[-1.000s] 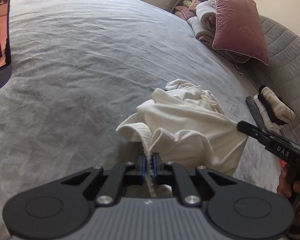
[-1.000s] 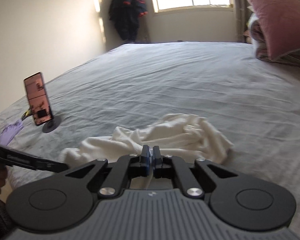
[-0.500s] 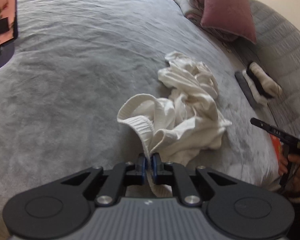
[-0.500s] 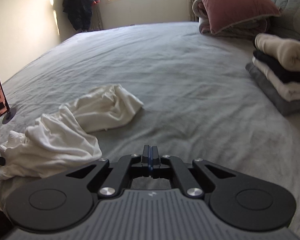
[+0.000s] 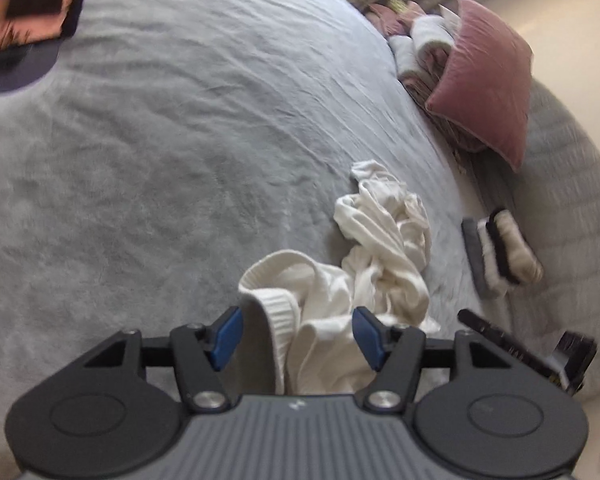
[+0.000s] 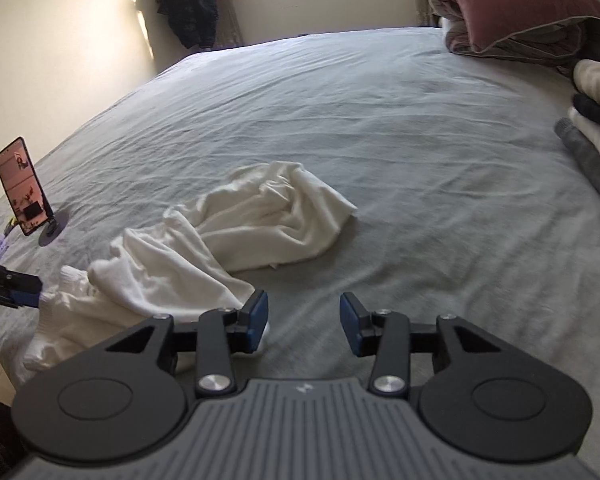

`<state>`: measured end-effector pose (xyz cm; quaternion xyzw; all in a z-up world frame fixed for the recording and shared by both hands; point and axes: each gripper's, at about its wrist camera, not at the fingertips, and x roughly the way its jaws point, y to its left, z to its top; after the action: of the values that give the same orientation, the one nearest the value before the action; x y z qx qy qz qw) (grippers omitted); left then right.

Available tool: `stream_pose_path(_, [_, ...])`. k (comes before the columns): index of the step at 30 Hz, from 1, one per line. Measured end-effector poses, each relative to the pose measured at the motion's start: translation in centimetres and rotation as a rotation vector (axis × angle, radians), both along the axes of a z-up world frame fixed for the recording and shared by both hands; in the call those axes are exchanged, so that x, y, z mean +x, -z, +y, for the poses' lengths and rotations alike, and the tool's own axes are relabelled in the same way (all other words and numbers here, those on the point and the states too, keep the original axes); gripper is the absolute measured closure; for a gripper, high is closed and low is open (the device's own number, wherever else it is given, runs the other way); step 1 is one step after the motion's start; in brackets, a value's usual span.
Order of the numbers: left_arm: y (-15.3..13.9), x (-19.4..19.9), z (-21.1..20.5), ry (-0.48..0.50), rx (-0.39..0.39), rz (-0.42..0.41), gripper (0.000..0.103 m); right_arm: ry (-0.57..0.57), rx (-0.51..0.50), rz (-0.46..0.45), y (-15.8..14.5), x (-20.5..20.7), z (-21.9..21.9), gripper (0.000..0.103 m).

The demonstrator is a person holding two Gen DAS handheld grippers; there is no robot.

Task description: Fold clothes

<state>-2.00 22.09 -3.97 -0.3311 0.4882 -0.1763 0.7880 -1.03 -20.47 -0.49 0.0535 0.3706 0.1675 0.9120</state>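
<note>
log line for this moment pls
left gripper: opening, white garment cuff between jaws | right gripper: opening, nothing between jaws | garment: crumpled on bed

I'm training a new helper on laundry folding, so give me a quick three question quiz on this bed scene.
1. True or false: the white garment lies neatly folded.
2. What stands upright at the bed's left edge in the right wrist view?
3. Which gripper has cloth between its open jaws: A left, B right?

Key: 1 false, it is crumpled. 2 a phone on a stand. 3 A.
</note>
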Motion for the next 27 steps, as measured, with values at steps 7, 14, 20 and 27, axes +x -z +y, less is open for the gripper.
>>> stream_pose_path(7, [0.7, 1.7, 0.2, -0.062, -0.069, 0.053, 0.043, -0.028, 0.061, 0.009, -0.4, 3.4, 2.8, 0.059])
stream_pose_path(14, [1.6, 2.6, -0.1, -0.114, -0.059, 0.096, 0.052, -0.134, 0.152, 0.015, 0.2, 5.6, 6.9, 0.059])
stream_pose_path(20, [1.7, 2.9, -0.3, -0.128, -0.036, 0.097, 0.063, -0.202, 0.125, 0.023, 1.9, 6.0, 10.1, 0.059])
stream_pose_path(27, [1.4, 3.1, -1.3, -0.103, 0.003, 0.053, 0.086, -0.194, 0.051, -0.062, 2.7, 5.5, 10.3, 0.102])
